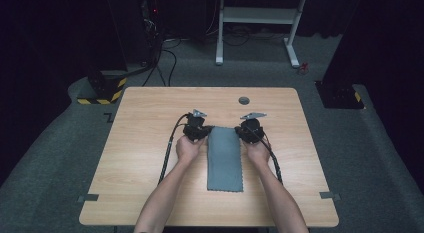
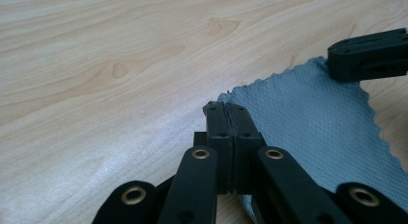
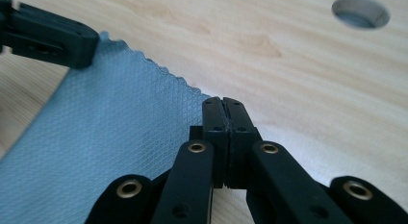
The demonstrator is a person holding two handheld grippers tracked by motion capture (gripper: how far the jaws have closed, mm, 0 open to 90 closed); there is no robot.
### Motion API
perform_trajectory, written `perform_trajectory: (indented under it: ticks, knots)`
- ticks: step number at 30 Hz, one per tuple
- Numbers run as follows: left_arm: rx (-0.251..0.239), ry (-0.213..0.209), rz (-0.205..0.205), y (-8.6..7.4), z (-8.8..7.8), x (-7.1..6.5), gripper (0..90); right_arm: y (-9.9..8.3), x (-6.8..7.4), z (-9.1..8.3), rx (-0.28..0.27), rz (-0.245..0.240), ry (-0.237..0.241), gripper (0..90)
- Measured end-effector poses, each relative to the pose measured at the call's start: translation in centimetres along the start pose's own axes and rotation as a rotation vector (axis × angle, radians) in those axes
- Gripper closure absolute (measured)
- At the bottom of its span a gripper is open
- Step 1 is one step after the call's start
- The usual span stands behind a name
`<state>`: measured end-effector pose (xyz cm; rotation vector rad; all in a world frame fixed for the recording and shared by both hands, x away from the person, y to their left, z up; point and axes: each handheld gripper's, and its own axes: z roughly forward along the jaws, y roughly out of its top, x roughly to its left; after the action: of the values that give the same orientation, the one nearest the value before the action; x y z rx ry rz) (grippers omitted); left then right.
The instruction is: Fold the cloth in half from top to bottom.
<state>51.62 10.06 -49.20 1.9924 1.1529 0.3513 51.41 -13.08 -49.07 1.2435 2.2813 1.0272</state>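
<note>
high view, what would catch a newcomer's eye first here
A grey cloth lies flat as a long strip in the middle of the wooden table. The left gripper and the right gripper each pinch one of its far corners, fingers shut on the fabric. A round hole sits in the tabletop just beyond the right gripper.

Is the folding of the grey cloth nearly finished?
Just starting. Done: the left tool and right tool are each shut on a far corner of the grey cloth. The cloth lies flat on the table, so lifting and folding are probably left.
</note>
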Motion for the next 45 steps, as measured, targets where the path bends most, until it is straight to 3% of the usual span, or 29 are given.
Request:
perform_trajectory:
  ticks: [5, 7, 10, 13, 15, 24, 36, 40, 45]
  knots:
    - [-0.035, -0.019, -0.005, 1.2, -0.5, 0.1, 89.3, 0.6, -0.3, -1.1, -0.049, 0.011, 0.001, 89.7]
    - [-0.027, -0.009, 0.024, 1.9, -0.6, 0.0, 89.3, 1.0, -0.7, -1.3, -0.042, 0.02, 0.004, 89.7]
    - [-0.047, -0.014, 0.014, 2.4, -1.1, 0.1, 89.3, 1.7, -0.6, -1.9, -0.071, 0.006, -0.004, 89.7]
    - [-0.051, -0.022, 0.023, 2.5, -1.4, 0.0, 89.3, 1.6, -0.5, -2.1, -0.064, 0.011, -0.002, 89.7]
    - [-0.048, -0.025, 0.04, 2.3, -1.5, -0.2, 89.3, 1.4, -0.6, -1.9, -0.06, 0.007, 0.002, 89.7]
    - [-0.037, -0.069, 0.039, 1.3, -1.4, -0.6, 89.2, 0.5, -0.3, -2.2, -0.051, 0.005, 0.028, 89.7]
    - [-0.005, -0.086, 0.119, -0.3, -1.6, -2.0, 89.2, -1.2, 0.0, -2.8, -0.052, -0.02, 0.067, 89.6]
    - [-0.006, -0.102, 0.096, -0.9, -1.8, -1.9, 89.2, -1.8, 0.2, -3.0, -0.055, -0.029, 0.081, 89.6]
    - [0.002, -0.111, 0.108, -1.7, -2.1, -2.0, 89.2, -2.5, 0.4, -3.2, -0.047, -0.046, 0.089, 89.7]
